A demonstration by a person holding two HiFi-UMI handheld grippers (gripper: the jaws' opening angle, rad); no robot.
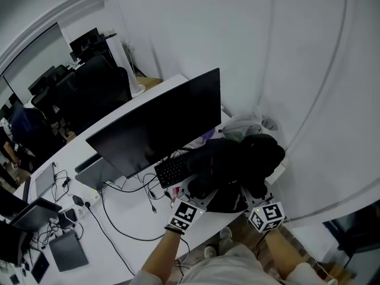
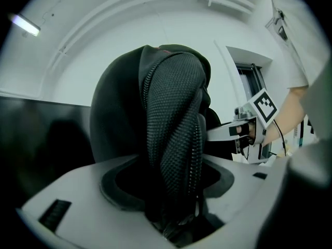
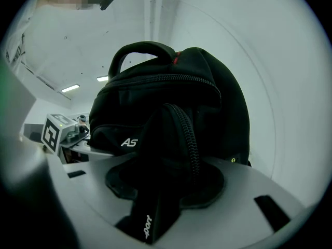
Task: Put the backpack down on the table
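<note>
Black backpack (image 1: pixel 237 162) at table (image 1: pixel 71 159) corner, beside monitor (image 1: pixel 160 123).

Office. Long white desk (image 1: pixel 127 255) with a big monitor (image 1: pixel 159 122), keyboard (image 1: pixel 173 170) and cable mess (image 1: pixel 132 189). Black swivel chairs (image 1: pixel 94 89) and more screens (image 1: pixel 85 40) behind.

Left gripper (image 1: pixel 196 196) and right gripper (image 1: pixel 254 193) reach forward, both spread wide.

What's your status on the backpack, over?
Open: left gripper, right gripper, backpack fabric between the jaws. It sits on the table, crowding the keyboard below the monitor. Nothing else in the way.
</note>
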